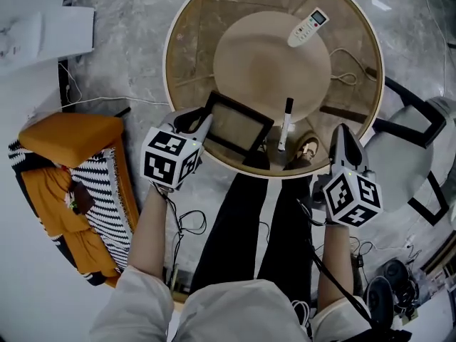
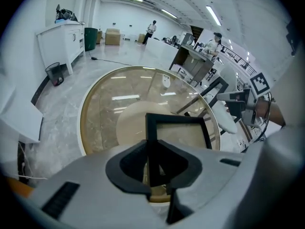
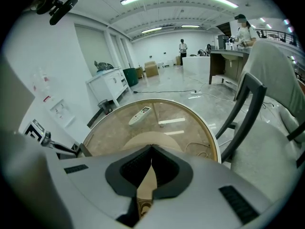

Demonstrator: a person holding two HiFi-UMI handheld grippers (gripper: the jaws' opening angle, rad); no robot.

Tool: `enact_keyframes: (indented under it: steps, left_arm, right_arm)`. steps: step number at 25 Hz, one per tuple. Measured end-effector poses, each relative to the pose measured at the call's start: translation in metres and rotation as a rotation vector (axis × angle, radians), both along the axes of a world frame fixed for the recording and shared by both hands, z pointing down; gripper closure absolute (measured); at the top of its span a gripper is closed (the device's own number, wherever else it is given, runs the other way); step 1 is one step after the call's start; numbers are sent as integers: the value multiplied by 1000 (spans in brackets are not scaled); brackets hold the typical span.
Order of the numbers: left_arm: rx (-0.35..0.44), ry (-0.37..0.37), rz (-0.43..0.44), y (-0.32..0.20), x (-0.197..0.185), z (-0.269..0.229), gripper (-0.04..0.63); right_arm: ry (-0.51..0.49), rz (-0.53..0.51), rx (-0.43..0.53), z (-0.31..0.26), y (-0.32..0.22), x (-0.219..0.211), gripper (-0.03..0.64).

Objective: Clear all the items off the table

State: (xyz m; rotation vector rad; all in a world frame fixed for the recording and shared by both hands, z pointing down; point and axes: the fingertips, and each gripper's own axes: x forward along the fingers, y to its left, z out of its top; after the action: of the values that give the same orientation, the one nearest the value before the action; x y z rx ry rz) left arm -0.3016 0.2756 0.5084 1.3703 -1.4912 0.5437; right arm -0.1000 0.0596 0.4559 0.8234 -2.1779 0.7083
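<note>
- At the near edge of the round glass desk (image 1: pixel 187 27) sits a black picture frame (image 1: pixel 239 125).
- The left tool (image 1: pixel 205 123) is clamped on the left side of the picture frame.
- Just right of the frame lies a black and white pen (image 1: pixel 286 123), pointing away from the person.
- A white remote (image 1: pixel 308 27) lies on the far side of the desk, well apart from both.
- The right tool (image 1: pixel 342 137) hangs by the desk's near right rim, its jaws together with nothing in them.
- A grey chair (image 1: pixel 402 152) stands to the right of the desk.
</note>
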Motion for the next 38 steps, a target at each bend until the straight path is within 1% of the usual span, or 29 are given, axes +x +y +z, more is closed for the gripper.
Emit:
enact_keyframes:
  steps: [3, 7, 10, 13, 16, 21, 30, 34, 38]
  left_arm:
    - [26, -5, 19, -15, 6, -22, 523]
    - [78, -8, 94, -52, 21, -44, 523]
    - [110, -7, 159, -82, 43, -56, 523]
    - [132, 10, 225, -110, 74, -62, 523]
    - [155, 28, 302, -138, 110, -65, 523]
    - [181, 75, 404, -175, 178, -73, 523]
    - [207, 148, 506, -231, 319, -80, 523]
    - [201, 166, 533, -256, 384, -82, 523]
    - [204, 170, 548, -286, 431, -84, 523]
  right_arm:
    - [1, 35, -4, -10, 0, 11, 594]
    - [-19, 112, 13, -24, -8, 28, 594]
    - [-27, 175, 29, -34, -19, 51, 594]
    - [-22, 255, 42, -40, -31, 87, 594]
    - [-13, 347, 50, -43, -40, 131, 594]
    - [-9, 515, 57, -46, -48, 210, 594]
    - [2, 805, 67, -43, -50, 366, 594]
    - [16, 871, 71, -44, -51, 422, 594]
    - [16, 889, 63, -39, -61, 457, 594]
